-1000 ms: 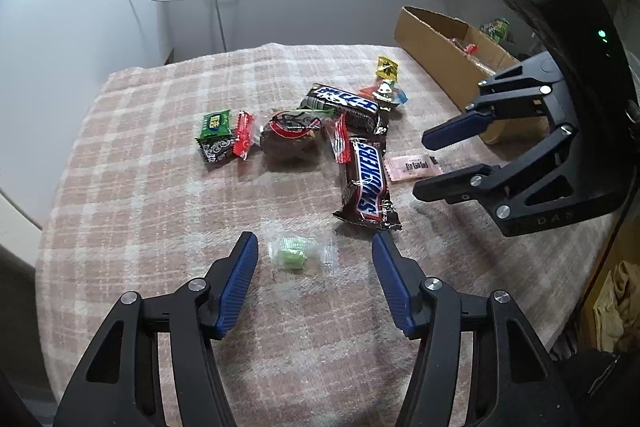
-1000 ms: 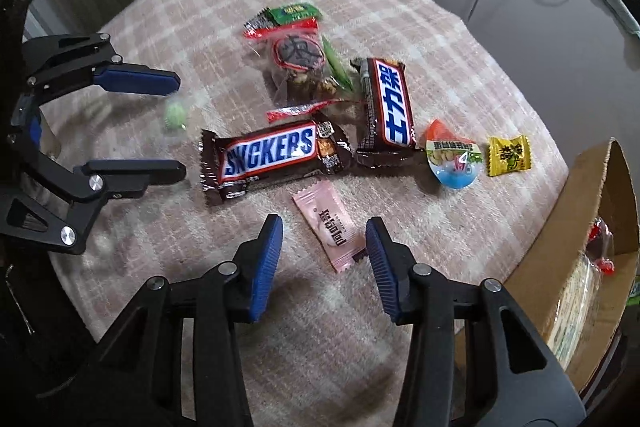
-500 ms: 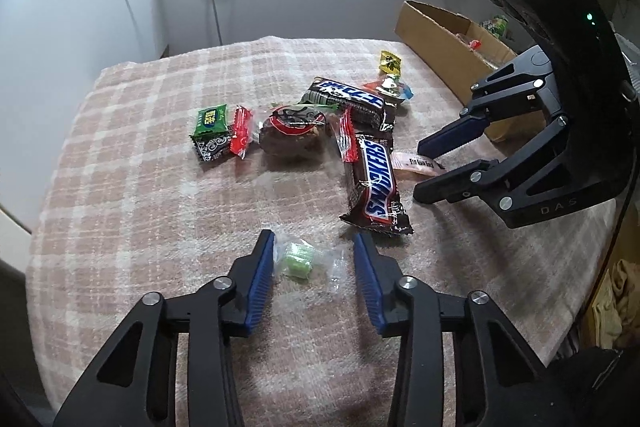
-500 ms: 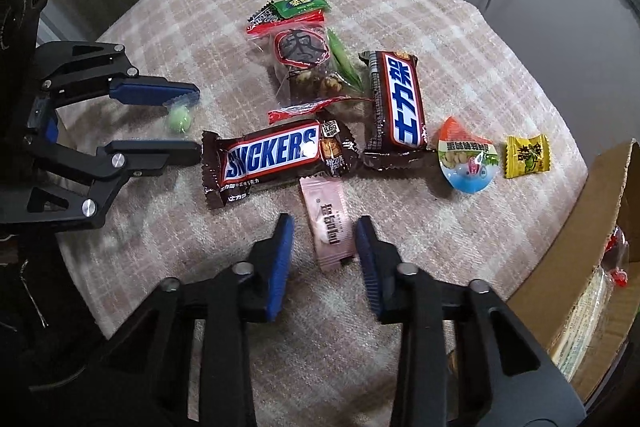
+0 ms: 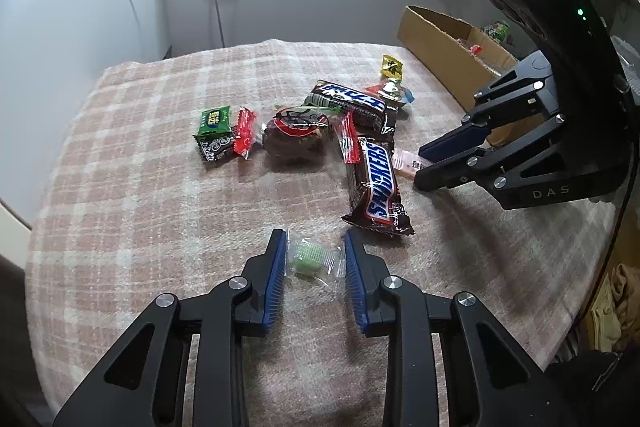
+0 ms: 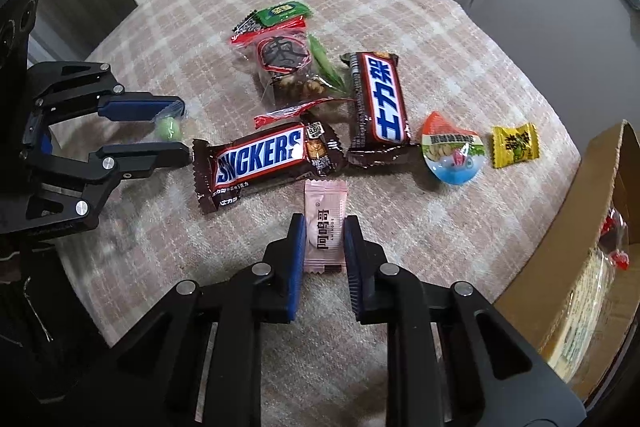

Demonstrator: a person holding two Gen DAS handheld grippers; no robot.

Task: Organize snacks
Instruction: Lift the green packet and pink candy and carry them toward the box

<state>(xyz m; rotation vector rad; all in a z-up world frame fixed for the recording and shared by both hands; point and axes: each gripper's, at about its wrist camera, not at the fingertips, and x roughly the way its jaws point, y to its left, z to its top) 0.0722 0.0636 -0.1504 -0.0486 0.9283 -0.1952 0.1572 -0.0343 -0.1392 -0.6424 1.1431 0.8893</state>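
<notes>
Two small sweets were in play at once: the green candy (image 5: 307, 258) in its clear wrapper lay on the bench (image 5: 140, 187) between the pads of the left tongs (image 5: 313, 255), and the pink sachet (image 6: 324, 227) lay flat between the pads of the right tongs (image 6: 323, 247). The left tongs stood narrow, pads touching the crinkled wrapper edges but not visibly pinching the sweet itself; the right tongs stood narrower, pads against the long sides of the sachet, and whether they gripped it I could not tell. Both looked very light and thin. The clear wrapper seemed slippery and likely to crumple, so a hold on the firm green lump would serve better than on the film. The sachet seemed soft and apt to buckle; a grip across its middle looked safest. Just beyond lay the Snickers (image 6: 260, 159), near the left tongs, with a second bar (image 6: 380, 103), a nut pack (image 6: 288, 67) and other sweets behind. The box (image 6: 592, 227), already holding some packets, stood at the bench's right edge, probably their destination.
</notes>
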